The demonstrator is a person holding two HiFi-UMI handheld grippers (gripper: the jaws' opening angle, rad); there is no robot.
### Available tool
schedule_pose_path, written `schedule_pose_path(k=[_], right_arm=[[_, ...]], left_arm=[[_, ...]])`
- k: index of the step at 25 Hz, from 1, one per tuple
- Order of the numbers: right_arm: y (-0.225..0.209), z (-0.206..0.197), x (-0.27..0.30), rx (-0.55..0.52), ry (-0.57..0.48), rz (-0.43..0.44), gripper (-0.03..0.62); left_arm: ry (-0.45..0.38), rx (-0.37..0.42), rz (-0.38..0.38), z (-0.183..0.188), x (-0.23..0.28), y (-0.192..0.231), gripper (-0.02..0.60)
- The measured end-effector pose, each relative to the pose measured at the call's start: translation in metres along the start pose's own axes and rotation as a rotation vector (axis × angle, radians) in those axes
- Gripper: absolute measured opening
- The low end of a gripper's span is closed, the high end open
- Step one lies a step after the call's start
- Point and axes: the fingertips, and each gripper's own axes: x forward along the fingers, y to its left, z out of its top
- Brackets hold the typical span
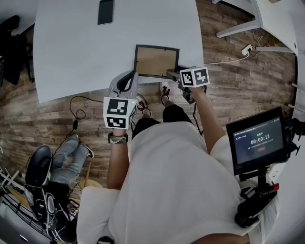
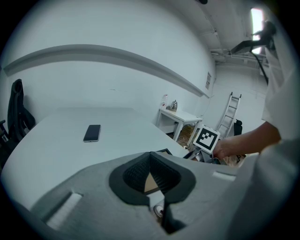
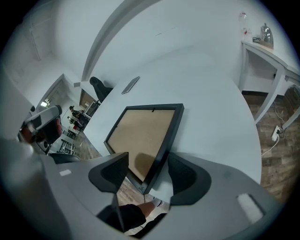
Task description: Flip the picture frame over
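The picture frame (image 1: 156, 61) lies on the white table (image 1: 71, 57) with its brown backing up and its black rim around it. Its near edge sits at the table's near edge. In the right gripper view the near-right corner of the frame (image 3: 143, 133) sticks out past the edge, over the floor. My right gripper (image 3: 147, 161) is open, one jaw on each side of that corner, and neither pad touches it. My left gripper (image 1: 135, 75) is at the frame's near-left corner. Its jaw tips meet (image 2: 150, 157), and brown backing (image 2: 151, 183) shows through the gap behind them.
A dark phone (image 1: 106, 11) lies far back on the table. A screen on a stand (image 1: 259, 140) is at my right side. Someone's legs (image 1: 71, 152) and a cable are on the wooden floor at the left. A second white desk (image 1: 238, 19) stands at the far right.
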Motion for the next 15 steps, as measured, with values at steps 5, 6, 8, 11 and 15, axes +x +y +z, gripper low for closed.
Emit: schedule_pose_path(k=[5, 6, 8, 11, 15], right_arm=[[-0.010, 0.007, -0.005, -0.085, -0.037, -0.089, 0.285], [-0.012, 0.009, -0.006, -0.087, -0.044, -0.094, 0.287], [-0.014, 0.013, -0.008, -0.075, -0.056, -0.089, 0.288], [-0.015, 0.019, -0.011, -0.051, -0.080, -0.082, 0.288], [-0.019, 0.030, -0.020, -0.040, -0.121, -0.115, 0.279]], left_arm=[[0.004, 0.001, 0.006, -0.002, -0.001, 0.001, 0.005], [0.004, 0.000, 0.006, -0.002, -0.001, 0.001, 0.005], [0.003, 0.000, 0.004, -0.002, 0.000, 0.001, 0.005], [0.004, 0.000, 0.002, -0.002, 0.001, 0.000, 0.005], [0.003, 0.005, 0.002, -0.001, 0.002, 0.002, 0.005]])
